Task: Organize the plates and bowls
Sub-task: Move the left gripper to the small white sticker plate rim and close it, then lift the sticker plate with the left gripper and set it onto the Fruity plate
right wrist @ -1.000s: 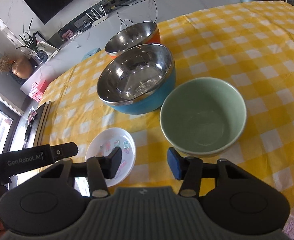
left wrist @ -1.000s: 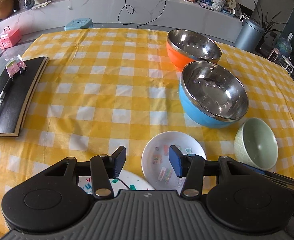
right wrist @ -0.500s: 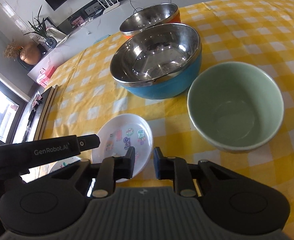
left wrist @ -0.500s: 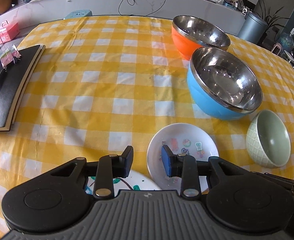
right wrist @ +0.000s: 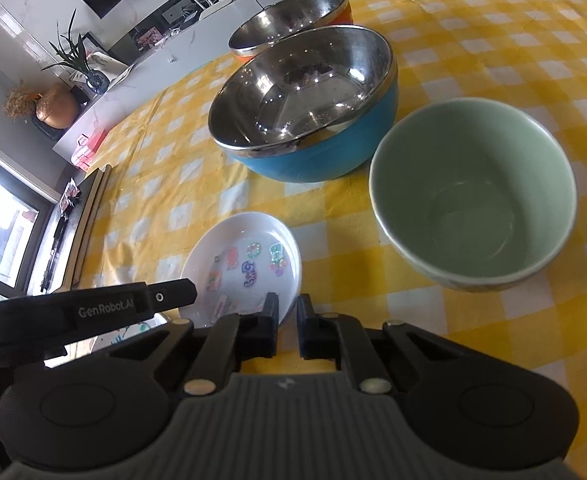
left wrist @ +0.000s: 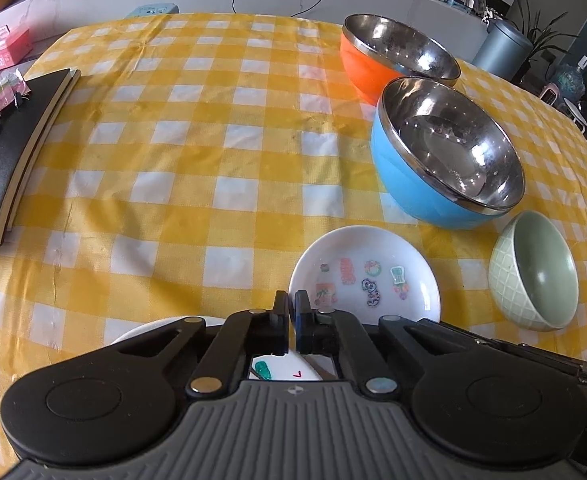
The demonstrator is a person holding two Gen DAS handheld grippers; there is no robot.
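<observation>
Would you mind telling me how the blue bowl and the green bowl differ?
The blue bowl has a shiny steel lining; the green bowl is matte green inside. The blue bowl is wider and smooth outside, while the green bowl is smaller, with a quilted pale wall. Both stand upright and empty on the checked tablecloth.

Left gripper (left wrist: 292,312) pitched steeply down, jaws just closed together, nothing between. Right gripper (right wrist: 287,320) likewise angled down, jaws just drawn nearly shut, empty.
</observation>
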